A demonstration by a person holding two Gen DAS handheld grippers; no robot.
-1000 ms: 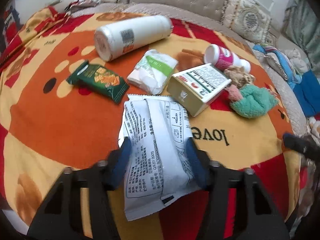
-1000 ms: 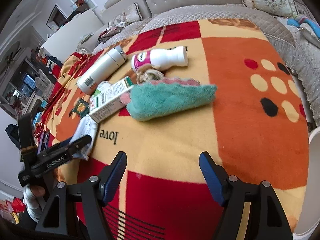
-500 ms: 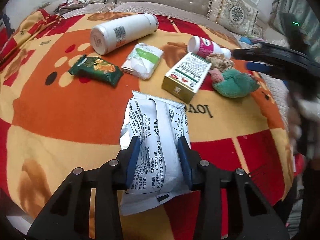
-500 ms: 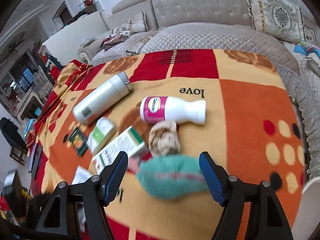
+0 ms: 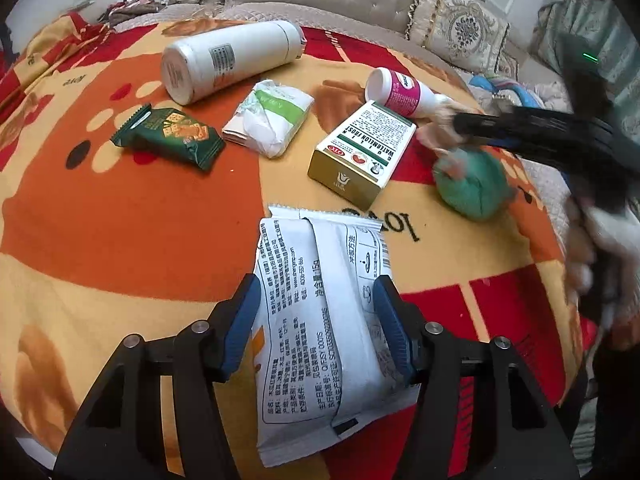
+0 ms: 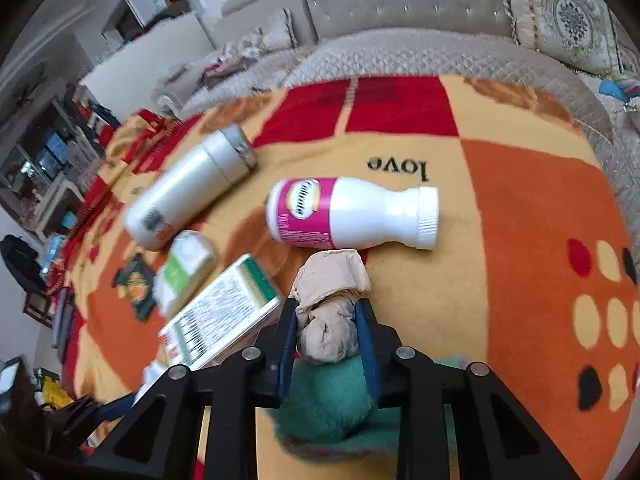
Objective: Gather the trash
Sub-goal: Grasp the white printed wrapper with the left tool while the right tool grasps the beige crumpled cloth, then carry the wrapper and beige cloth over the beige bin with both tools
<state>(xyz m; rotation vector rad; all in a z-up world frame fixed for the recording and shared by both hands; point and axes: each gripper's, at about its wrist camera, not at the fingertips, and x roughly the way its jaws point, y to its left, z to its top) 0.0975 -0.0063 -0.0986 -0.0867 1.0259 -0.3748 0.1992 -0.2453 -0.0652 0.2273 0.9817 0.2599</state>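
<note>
My left gripper (image 5: 316,300) is shut on a white printed wrapper (image 5: 320,320) and holds it over the blanket. My right gripper (image 6: 326,312) is shut on a crumpled beige paper wad (image 6: 330,304), just above a green cloth (image 6: 332,404); from the left wrist view it (image 5: 460,124) reaches in from the right. Other litter lies on the blanket: a green snack packet (image 5: 170,136), a white-green tissue pack (image 5: 270,116), a gold medicine box (image 5: 362,152) and a pink-labelled white bottle (image 6: 348,214).
A white thermos (image 5: 230,60) lies on its side at the back of the orange, red and yellow blanket (image 5: 120,216). A grey quilted sofa with cushions (image 5: 456,28) runs behind. Clothes lie at the right edge.
My right gripper moved forward over the green cloth and closed on the beige paper wad. My left gripper closed on the white wrapper and holds it a little higher.
</note>
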